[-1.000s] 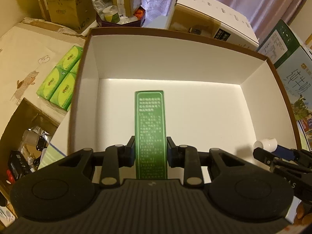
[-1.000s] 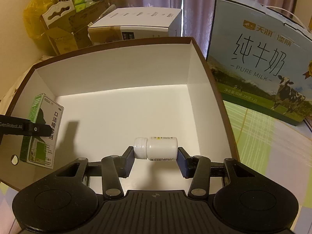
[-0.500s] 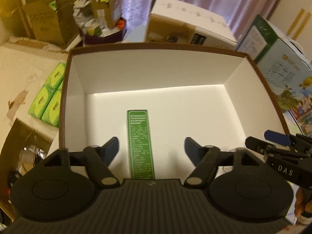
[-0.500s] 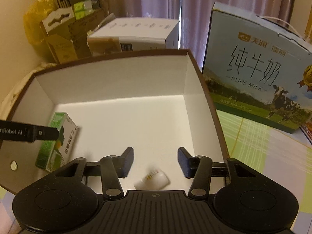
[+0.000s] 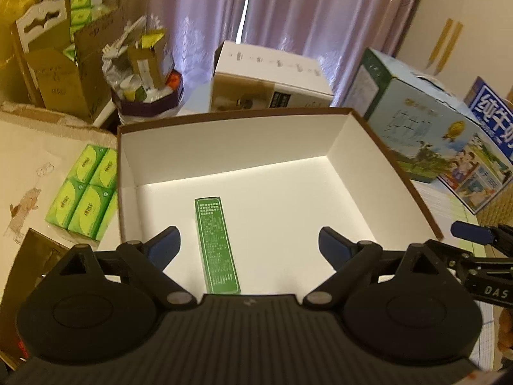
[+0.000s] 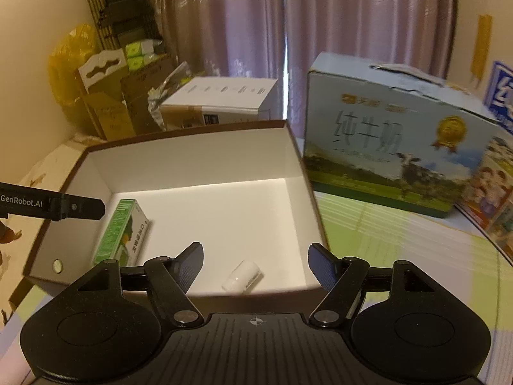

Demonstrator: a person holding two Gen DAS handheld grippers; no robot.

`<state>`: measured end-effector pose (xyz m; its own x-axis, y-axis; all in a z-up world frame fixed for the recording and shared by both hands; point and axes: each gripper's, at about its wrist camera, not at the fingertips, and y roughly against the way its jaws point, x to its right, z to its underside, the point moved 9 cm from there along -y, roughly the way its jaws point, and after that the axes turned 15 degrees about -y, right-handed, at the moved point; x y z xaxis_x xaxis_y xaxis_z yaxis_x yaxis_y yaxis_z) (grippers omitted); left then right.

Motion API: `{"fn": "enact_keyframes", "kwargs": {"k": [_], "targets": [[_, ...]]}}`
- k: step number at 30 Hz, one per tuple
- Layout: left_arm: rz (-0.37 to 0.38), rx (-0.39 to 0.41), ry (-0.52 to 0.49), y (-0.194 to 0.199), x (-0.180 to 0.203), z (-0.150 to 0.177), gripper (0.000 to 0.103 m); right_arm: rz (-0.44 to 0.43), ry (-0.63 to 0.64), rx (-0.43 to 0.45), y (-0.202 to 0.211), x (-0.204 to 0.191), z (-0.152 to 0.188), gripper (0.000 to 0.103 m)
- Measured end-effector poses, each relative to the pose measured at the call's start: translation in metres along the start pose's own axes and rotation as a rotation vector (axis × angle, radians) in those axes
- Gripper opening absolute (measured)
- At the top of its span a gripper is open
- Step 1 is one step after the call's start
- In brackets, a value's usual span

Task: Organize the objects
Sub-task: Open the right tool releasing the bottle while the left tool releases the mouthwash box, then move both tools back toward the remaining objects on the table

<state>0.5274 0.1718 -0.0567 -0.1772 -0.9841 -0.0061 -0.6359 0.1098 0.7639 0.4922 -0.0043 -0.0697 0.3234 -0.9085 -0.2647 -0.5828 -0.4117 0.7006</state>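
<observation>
My left gripper (image 5: 249, 244) and right gripper (image 6: 255, 260) jaws are opening, released, above the white-lined cardboard box (image 5: 349, 147) holding the green carton (image 5: 217, 243) and white plastic bottle (image 6: 242, 277).

The surface under everything is covered by a striped green and yellow cloth (image 6: 400, 240). The open white box (image 5: 224, 141) stands directly on it. To the right of the box stands a milk carton (image 6: 384, 134) with a cow printed on it. Behind the box rests a white carton (image 5: 272, 73). Left of the box lie green packets (image 5: 86, 189), seemingly on a pale sheet with drawings.
</observation>
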Motion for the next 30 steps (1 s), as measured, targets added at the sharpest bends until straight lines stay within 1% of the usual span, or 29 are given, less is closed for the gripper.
{"fn": "enact_keyframes", "kwargs": {"k": [8,17,22,30], "targets": [[-0.01,0.029,-0.016,0.046,0.013,0.022,0.095,-0.052,-0.084,0.043,0.057,0.001,0.021,0.07],[-0.004,0.03,0.002,0.083,0.032,0.062,0.095,-0.117,-0.084,0.066,0.099,-0.01,0.042,0.07],[-0.014,0.004,0.03,0.097,0.038,0.088,0.095,-0.139,-0.069,0.035,0.112,-0.007,0.061,0.07],[-0.03,-0.041,0.062,0.112,0.047,0.127,0.094,-0.119,-0.069,0.025,0.132,0.011,0.085,0.07]]}}
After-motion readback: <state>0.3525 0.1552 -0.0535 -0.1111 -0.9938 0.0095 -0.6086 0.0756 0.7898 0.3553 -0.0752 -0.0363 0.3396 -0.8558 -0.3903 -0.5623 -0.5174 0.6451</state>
